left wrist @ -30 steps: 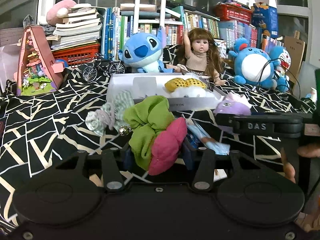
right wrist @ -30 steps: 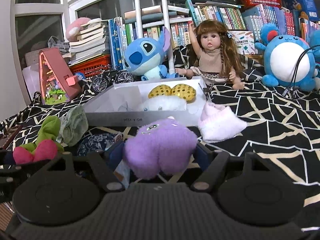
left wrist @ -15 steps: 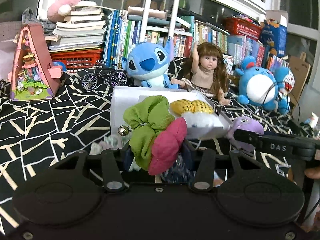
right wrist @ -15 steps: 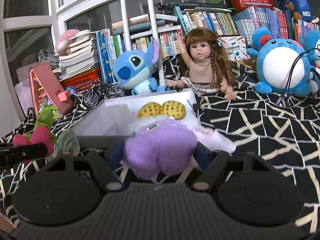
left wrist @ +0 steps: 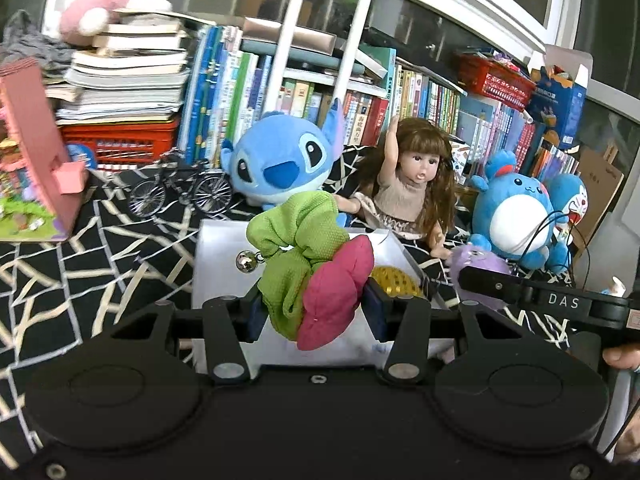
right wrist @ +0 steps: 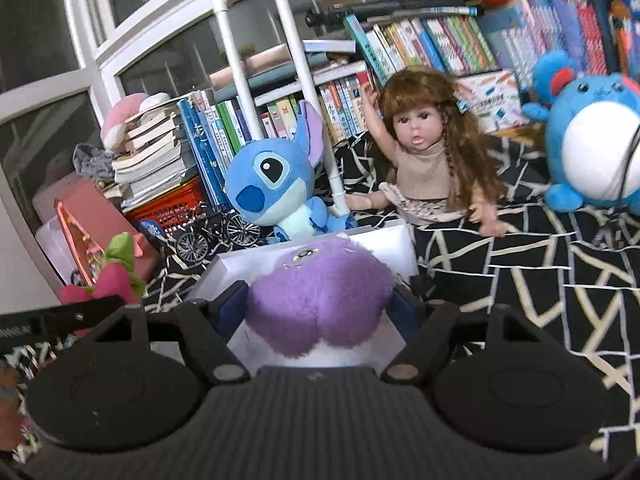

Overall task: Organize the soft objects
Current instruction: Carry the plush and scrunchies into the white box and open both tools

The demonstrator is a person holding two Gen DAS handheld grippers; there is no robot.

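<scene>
Your left tool (left wrist: 314, 304) is clenched on a green and pink cloth toy (left wrist: 308, 268), held above the white box (left wrist: 216, 264) on the black patterned counter (left wrist: 100, 248); a small bell (left wrist: 245, 261) hangs at its 9 o'clock. A yellow item (left wrist: 394, 280) lies in the box at 3 o'clock. Your right tool (right wrist: 320, 304) grips a purple plush (right wrist: 320, 300) over the same box (right wrist: 394, 248). Blue plush (right wrist: 272, 184) at 11 o'clock, doll (right wrist: 424, 160) at 1 o'clock.

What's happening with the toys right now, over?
Left gripper shut on green-and-pink scrunchie. Right gripper shut on purple plush. Both above white box. Nothing in the way.
</scene>
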